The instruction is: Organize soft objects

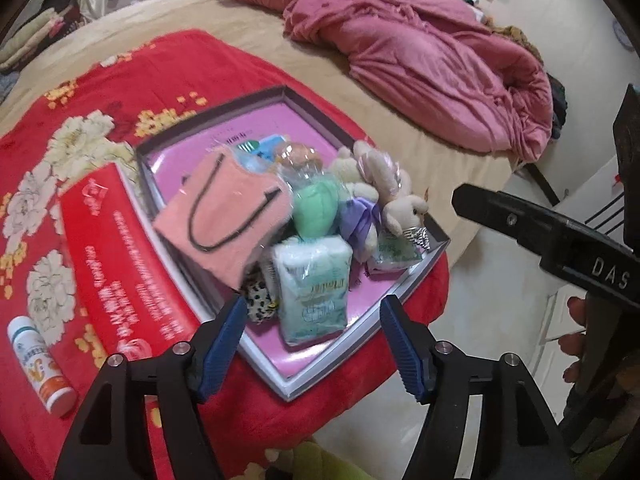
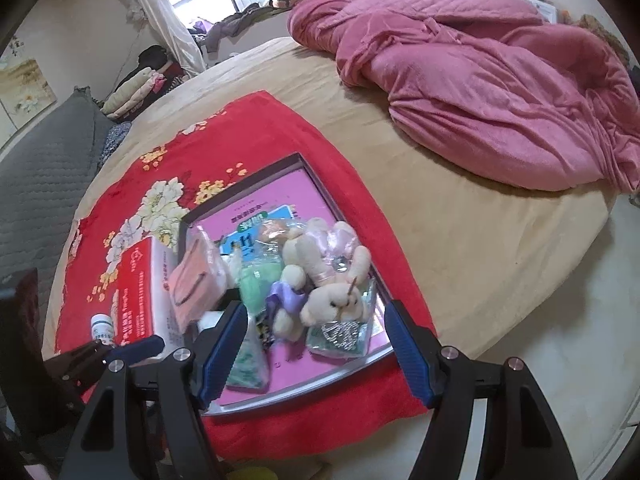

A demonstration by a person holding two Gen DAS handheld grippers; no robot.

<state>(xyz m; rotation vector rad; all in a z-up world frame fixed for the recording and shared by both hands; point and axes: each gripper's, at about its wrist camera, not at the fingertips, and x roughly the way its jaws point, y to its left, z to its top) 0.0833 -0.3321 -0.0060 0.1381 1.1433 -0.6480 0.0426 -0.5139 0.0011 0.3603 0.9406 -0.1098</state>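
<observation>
Soft toys (image 1: 376, 184) are gathered in the box lid (image 1: 320, 364); both the left hand-held gripper (image 1: 312, 344) and the right hand-held gripper (image 2: 318, 346) are held released, for reaching.

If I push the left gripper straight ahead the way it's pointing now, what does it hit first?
Most likely the clear-wrapped pale green tissue pack lying in the pink-lined shallow box. It sits directly between the open left gripper fingers. Depth is unclear, so the box's near rim could come first.
</observation>
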